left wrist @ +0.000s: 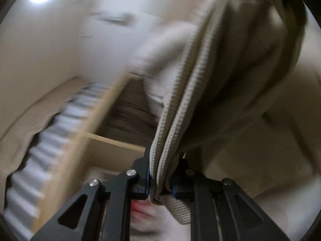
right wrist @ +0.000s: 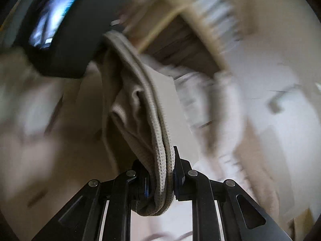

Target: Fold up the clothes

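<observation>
The left gripper (left wrist: 160, 182) has its fingers (left wrist: 143, 172) pressed onto a doubled ribbed hem of a beige knit garment (left wrist: 230, 80), and a short tail of the hem pokes back past the pinch toward the camera. The right gripper (right wrist: 161, 182) does the same: its fingers (right wrist: 181, 177) clamp a doubled ribbed edge of what appears to be the same beige garment (right wrist: 136, 104), with a small loop of the edge bulging out behind the pinch.

From each pinch the ribbed edge runs straight forward and away along the line of the fingers. In the left view it climbs toward the upper right, and the bulk of the cloth hangs to the right of it. In the right view it climbs toward the upper left, and loose folds gather to its left. So the cloth likely spans between the two hands, its long axis along that held edge, and neither hand looks clearly nearer the body of it.

Beyond the cloth everything is heavily blurred. A pale wooden frame (left wrist: 84, 132) with striped white fabric (left wrist: 40, 140) beside it shows in the left view, and a dark curved shape (right wrist: 66, 46) crosses the upper left of the right view. No bench surface can be made out.

The garment seems lifted and not yet laid flat, so folding looks barely begun. The next move probably turns on keeping that edge taut between both grips.
</observation>
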Demonstrator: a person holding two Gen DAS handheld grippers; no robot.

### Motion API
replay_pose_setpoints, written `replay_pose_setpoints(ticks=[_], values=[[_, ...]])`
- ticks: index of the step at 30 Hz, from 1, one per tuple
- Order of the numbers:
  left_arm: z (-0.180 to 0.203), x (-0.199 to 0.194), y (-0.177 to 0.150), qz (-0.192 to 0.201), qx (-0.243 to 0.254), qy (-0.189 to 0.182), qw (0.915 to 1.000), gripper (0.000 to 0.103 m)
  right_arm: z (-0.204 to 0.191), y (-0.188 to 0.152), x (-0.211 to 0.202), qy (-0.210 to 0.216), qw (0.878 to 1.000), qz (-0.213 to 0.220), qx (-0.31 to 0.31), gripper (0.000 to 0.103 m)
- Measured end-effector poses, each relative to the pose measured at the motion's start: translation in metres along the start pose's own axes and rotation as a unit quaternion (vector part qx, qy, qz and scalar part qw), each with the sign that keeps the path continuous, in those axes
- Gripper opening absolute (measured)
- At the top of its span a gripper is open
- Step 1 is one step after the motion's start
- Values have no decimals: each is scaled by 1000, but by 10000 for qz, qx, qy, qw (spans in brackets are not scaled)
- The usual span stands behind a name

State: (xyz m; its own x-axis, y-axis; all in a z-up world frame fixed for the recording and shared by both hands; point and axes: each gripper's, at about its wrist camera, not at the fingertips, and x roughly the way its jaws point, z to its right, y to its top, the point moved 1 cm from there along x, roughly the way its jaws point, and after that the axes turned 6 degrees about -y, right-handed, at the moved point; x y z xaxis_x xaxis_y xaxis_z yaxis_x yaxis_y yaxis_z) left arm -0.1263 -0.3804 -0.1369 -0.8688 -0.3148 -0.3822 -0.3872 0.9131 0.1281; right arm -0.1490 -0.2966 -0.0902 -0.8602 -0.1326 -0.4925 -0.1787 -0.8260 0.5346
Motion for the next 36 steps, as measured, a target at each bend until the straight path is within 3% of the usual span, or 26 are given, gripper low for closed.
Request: replay_pose_setpoints(ticks=[1,2,3,8,11,16,22,24,25,26,27,28,31,33,34,35,36], values=[[28,3,-8,-54,353,-64,9993,15,-23,-11,9,244,9994,-207,-111,17],[48,1,-15,27,579,163,9982,15,-45,-22,18,488,9977,-413,-221,17],[64,-2,-22,165,751,513,9957,14,-55,-27,18,328,9986,-362,-211,18],[56,-13,-24,112,394,947,9947,14,-44,-8,10,357,9991,-222,36,18],[54,-23,-30,68,460,1052,9934,15,-29,6,-6,487,9986,-157,154,18],[54,-46,-58,-77,720,829,9939,15,-28,11,-55,797,9966,154,171,18],[73,-69,-89,-270,1234,378,9913,24,-78,-8,-68,888,9960,5,141,19],[76,-78,-94,-318,1284,286,9908,27,-90,-16,-68,891,9959,-38,172,36],[73,-85,-96,-392,1155,195,9923,33,-95,-20,-69,820,9965,-31,165,56],[69,-91,-98,-474,941,113,9944,39,-100,-24,-70,748,9971,-23,159,64],[65,-96,-100,-549,719,42,9959,58,-100,-28,-78,832,9964,13,180,67],[60,-102,-102,-624,496,-29,9968,70,-99,-32,-86,932,9954,51,204,68],[34,-119,-110,-958,-663,-365,9925,70,-94,-44,-111,1466,9888,106,242,75],[9,-129,-113,-1019,-1689,-550,9788,70,-85,-54,-130,1882,9813,140,371,75],[-6,-133,-112,-994,-2246,-638,9673,70,-78,-58,-140,2072,9768,170,506,75],[-24,-137,-111,-909,-2908,-746,9495,70,-65,-60,-146,2215,9714,257,812,75],[-43,-140,-109,-781,-3615,-858,9251,70,-51,-62,-151,2350,9647,350,1134,75]])
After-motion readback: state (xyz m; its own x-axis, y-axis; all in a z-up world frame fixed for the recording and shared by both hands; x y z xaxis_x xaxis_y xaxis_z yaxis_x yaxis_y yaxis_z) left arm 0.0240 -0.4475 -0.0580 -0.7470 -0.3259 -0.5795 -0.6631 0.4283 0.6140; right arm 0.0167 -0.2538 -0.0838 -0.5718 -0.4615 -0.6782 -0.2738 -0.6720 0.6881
